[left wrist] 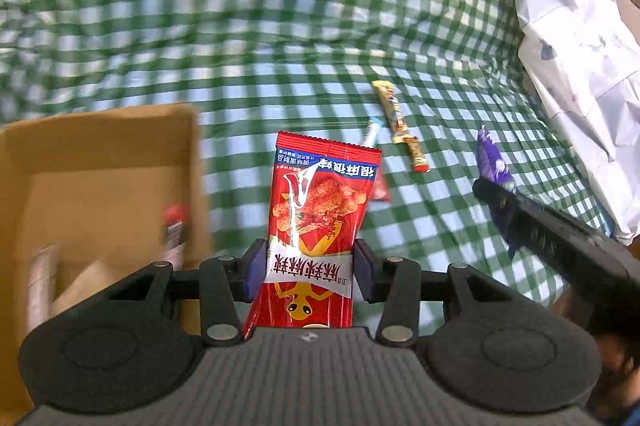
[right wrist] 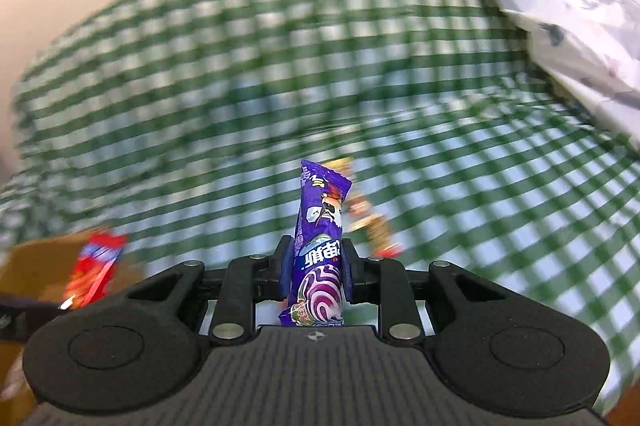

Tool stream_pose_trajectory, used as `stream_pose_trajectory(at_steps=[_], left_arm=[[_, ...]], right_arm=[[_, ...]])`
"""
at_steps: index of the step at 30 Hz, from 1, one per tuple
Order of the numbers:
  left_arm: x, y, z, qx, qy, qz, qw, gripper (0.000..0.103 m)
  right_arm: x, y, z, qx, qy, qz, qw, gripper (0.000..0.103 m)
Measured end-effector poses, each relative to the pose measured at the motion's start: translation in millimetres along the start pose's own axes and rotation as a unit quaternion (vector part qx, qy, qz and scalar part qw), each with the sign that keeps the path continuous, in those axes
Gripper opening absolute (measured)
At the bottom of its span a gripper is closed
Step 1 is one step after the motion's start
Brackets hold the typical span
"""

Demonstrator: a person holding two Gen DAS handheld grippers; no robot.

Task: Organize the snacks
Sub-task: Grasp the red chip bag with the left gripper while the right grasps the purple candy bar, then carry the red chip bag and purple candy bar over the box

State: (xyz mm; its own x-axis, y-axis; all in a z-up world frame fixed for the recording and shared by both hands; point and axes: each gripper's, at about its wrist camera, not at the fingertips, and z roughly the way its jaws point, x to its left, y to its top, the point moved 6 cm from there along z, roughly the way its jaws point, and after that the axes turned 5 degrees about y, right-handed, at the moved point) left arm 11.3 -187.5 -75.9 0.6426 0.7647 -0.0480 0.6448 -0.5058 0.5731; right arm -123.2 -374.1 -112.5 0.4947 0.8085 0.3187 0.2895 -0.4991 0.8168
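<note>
Left gripper (left wrist: 310, 272) clamped on a red snack bag (left wrist: 320, 210), blue pads (left wrist: 256, 268) pressing both sides of its lower half. Bag standing up between the fingers, lifted off the green checked cloth (left wrist: 200, 26). Just to the left, an open cardboard box (left wrist: 100, 162) with a few packets inside, blurry, hard to tell which.

On the cloth past the red bag: a long yellow snack stick (left wrist: 398, 124), a thin light blue packet (left wrist: 372, 134) peeking out beside it, and a small red packet (left wrist: 380, 192) half hidden behind the bag. White printed bag (left wrist: 580, 66) lying at the right edge.

Right gripper (right wrist: 316, 266) squeezed narrow on a purple candy packet (right wrist: 320, 222), held upright, off the cloth. Same purple packet seen from the left camera, far right, in black fingers. Much of the right camera's picture smeared.
</note>
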Motion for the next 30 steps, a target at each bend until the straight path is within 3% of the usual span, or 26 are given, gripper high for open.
stream_pose_trajectory(at_steps=[8, 15, 30], left_arm=[[75, -70, -111, -0.041, 0.071, -0.028, 0.9963, 0.05], [108, -124, -154, -0.052, 0.086, -0.063, 0.993, 0.05], [118, -158, -187, -0.092, 0.052, -0.071, 0.9918, 0.05]], right_arm=[[128, -50, -74, 0.027, 0.109, -0.026, 0.993, 0.025], [197, -94, -123, 0.061, 0.151, -0.064, 0.985, 0.025], [234, -112, -168, 0.058, 0.147, -0.117, 0.98, 0.025]])
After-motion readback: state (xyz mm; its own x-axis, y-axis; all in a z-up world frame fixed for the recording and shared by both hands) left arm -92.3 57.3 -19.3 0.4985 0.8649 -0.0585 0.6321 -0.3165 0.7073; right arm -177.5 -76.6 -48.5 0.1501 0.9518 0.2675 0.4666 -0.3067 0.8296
